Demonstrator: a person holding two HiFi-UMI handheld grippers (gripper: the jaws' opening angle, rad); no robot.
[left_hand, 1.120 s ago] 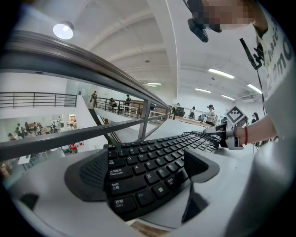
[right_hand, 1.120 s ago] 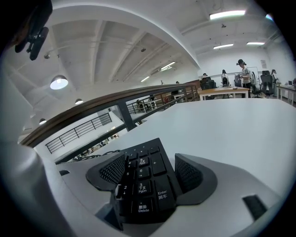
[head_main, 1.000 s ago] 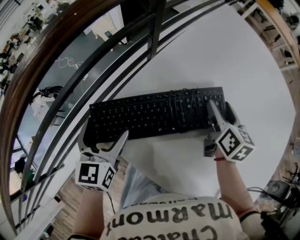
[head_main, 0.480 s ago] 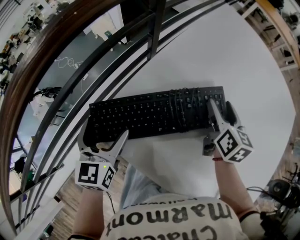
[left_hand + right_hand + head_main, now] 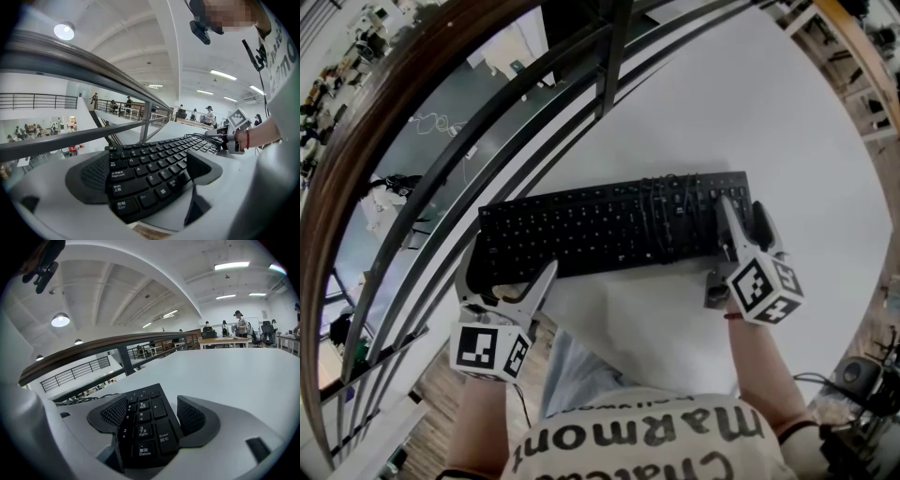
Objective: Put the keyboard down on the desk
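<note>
We saw the black keyboard (image 5: 609, 230) stretched across the near part of the white desk (image 5: 750, 112), its long side running left to right, with its left end at the desk's edge beside the dark railing (image 5: 534, 103). The left gripper (image 5: 506, 281) had the keyboard's left end between its jaws. In the left gripper view the two ribbed pads (image 5: 91, 176) pressed on the far and near edges of the keyboard (image 5: 150, 173), around the Caps Lock, Shift and Ctrl keys. The right gripper (image 5: 741, 230) took the other end the same way. In the right gripper view its pads (image 5: 115, 413) sat tight on either side of the number block of the keyboard (image 5: 145, 427), with the Enter and Delete keys nearest the camera. We could not tell whether the keyboard rested fully on the desk or was held just above it. A tangle of thin cable (image 5: 661, 202) lay on top of the keys toward the right end, and in the left gripper view we saw that cable (image 5: 206, 138) just before the right gripper (image 5: 225, 137). Each gripper carried its marker cube (image 5: 490, 349) near the hand. A red band (image 5: 247, 139) circled the person's right wrist. The person's printed shirt (image 5: 637, 431) filled the bottom of the head view. Beyond the desk (image 5: 243, 376), several people (image 5: 240, 322) stood at distant tables under a round ceiling lamp (image 5: 62, 319).
</note>
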